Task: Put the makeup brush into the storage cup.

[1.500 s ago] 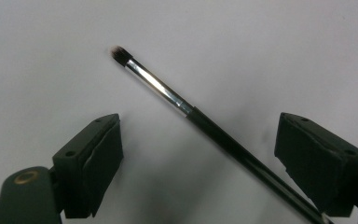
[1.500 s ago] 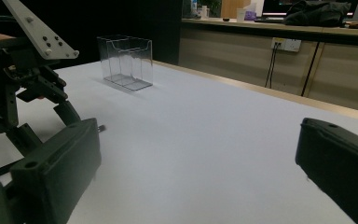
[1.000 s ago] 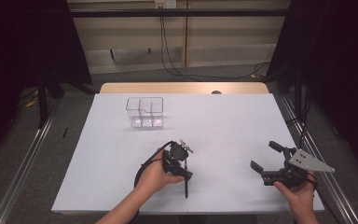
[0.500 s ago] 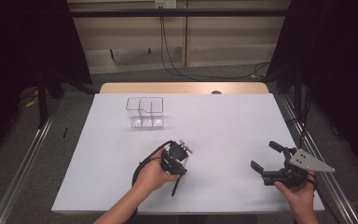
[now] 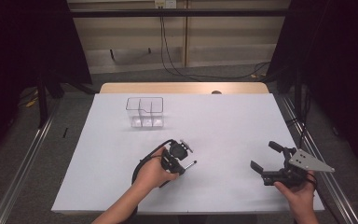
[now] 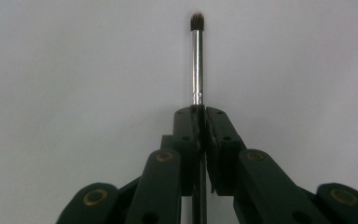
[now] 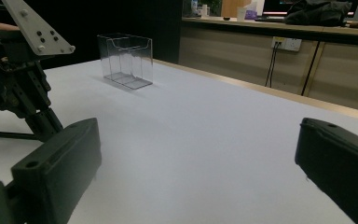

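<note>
Left gripper (image 6: 199, 114): jaws pressed together on a small brush (image 6: 196, 56), clamped at the dark handle just behind the metal ferrule; bristle tip out front, above the white table (image 5: 223, 126) near its front middle. Brush judged light, stiff, slim; ferrule likely slippery, handle the better hold. Right gripper (image 5: 266, 158): jaws spread wide, nothing between, well apart to the right. Clear compartmented box (image 5: 144, 112): upright, farther back. Beyond: grey floor, cables, dark curtains.
</note>
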